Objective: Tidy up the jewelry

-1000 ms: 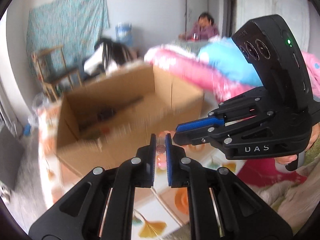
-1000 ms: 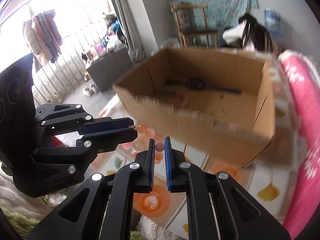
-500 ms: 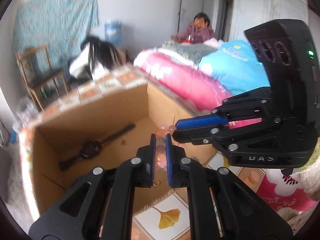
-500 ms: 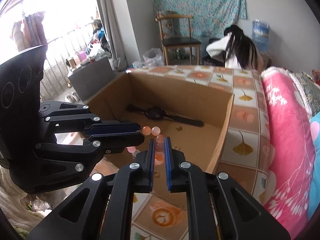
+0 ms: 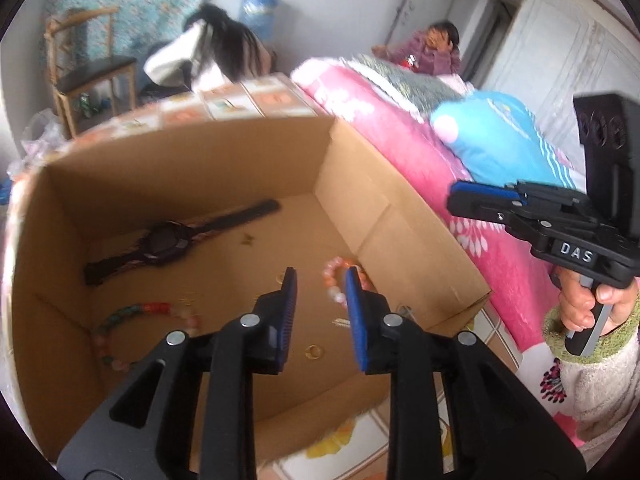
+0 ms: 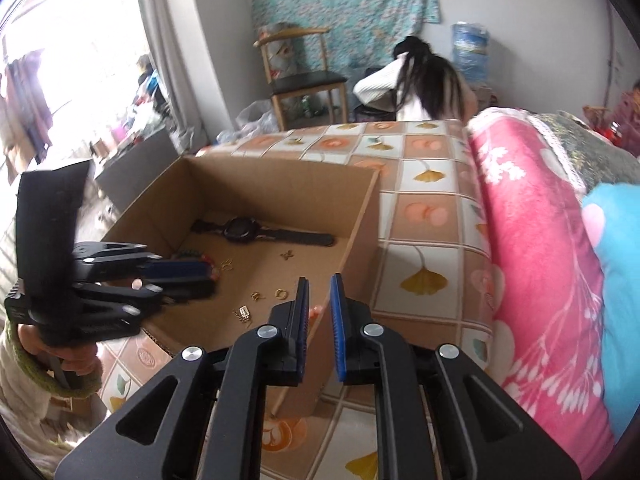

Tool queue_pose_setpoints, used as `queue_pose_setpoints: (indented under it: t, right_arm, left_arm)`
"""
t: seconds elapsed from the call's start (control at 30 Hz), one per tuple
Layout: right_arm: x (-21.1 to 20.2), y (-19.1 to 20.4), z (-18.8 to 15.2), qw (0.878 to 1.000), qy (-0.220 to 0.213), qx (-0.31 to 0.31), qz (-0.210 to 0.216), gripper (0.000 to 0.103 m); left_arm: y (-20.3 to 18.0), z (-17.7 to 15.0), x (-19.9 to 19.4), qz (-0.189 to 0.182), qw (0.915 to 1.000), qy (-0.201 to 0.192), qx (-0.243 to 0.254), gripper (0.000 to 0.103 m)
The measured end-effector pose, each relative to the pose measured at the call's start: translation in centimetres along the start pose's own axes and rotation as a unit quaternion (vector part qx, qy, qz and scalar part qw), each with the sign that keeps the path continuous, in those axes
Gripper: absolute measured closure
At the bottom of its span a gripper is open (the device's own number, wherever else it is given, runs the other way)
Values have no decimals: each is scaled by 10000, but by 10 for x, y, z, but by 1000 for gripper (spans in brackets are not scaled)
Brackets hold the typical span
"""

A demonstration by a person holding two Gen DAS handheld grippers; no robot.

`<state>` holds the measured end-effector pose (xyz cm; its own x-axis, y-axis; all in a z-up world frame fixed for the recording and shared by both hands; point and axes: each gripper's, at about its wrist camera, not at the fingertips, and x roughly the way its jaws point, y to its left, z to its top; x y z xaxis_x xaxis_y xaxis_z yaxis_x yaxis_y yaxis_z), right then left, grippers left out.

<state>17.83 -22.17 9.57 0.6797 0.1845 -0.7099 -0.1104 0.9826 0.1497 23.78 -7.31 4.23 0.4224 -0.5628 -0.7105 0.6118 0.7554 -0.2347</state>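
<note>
- Both claws have just been opening: half a second back each was pinching the pink bead bracelet between us over the box, and now it is dropping free toward the box floor, just beyond my left claw, with nothing pressed between those pads.
- My right claw is parted too; a pinkish bead is showing in its gap, but the pads are not squeezing it, as far as I can tell.
- Seen from the left wrist, the right claw is pulling off to the side, above the pink blanket.
- Around the bracelet, the cardboard box is already holding a black watch, a second bead bracelet near the left wall, a gold ring and a few small gold pieces.
- I am judging the sorting well along: several items are lying inside, and this bracelet is joining them.
- What is left I cannot tell; no loose jewelry is showing on the patterned sheet outside the box.
</note>
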Motion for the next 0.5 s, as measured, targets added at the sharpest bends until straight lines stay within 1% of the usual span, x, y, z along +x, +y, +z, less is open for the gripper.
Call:
queue_pose_setpoints:
  t: [0.03, 0.1, 0.13, 0.17, 0.2, 0.23, 0.27, 0.3, 0.33, 0.37, 0.4, 0.43, 0.5]
  right_arm:
    - [-4, -3, -3, 9999, -45, 98, -19, 73]
    - [-7, -6, -6, 9996, -83, 250, -33, 63]
    - [-7, -8, -9, 9994, -88, 330, -15, 60]
    - [-7, -9, -11, 9992, -88, 395, 12, 58]
    - [-6, -10, -13, 9987, -82, 497, 61, 53]
    - [-5, -12, -17, 9977, -63, 665, 142, 49]
    - [-4, -13, -20, 9967, -48, 785, 221, 47]
    - [-1, -15, -24, 9950, -28, 935, 358, 44]
    - [4, -17, -28, 9921, 22, 1130, 545, 42]
    - [8, -19, -31, 9901, 80, 1260, 612, 42]
    - [12, -19, -33, 9880, 152, 1389, 654, 42]
    - [19, -20, -36, 9854, 259, 1527, 711, 42]
    - [26, -19, -40, 9821, 351, 1664, 803, 42]
  left_arm:
    - [1, 2, -8, 69, 9999, -90, -9, 72]
    - [8, -2, -36, 351, 9986, -385, -66, 59]
    - [12, -4, -51, 484, 9974, -520, -111, 54]
    - [19, -9, -70, 671, 9950, -717, -200, 44]
    - [26, -12, -85, 831, 9922, -882, -305, 34]
    - [36, -17, -103, 978, 9887, -1048, -429, 29]
    - [46, -21, -117, 1110, 9850, -1191, -570, 21]
    - [53, -24, -126, 1188, 9825, -1260, -685, 17]
    - [68, -30, -136, 1275, 9789, -1316, -904, 17]
    - [77, -31, -139, 1301, 9771, -1312, -1055, 17]
    - [92, -37, -141, 1286, 9745, -1253, -1344, 17]
    - [111, -43, -136, 1086, 9727, -1101, -1729, 17]
    - [137, -53, -119, 629, 9681, -836, -2279, 17]
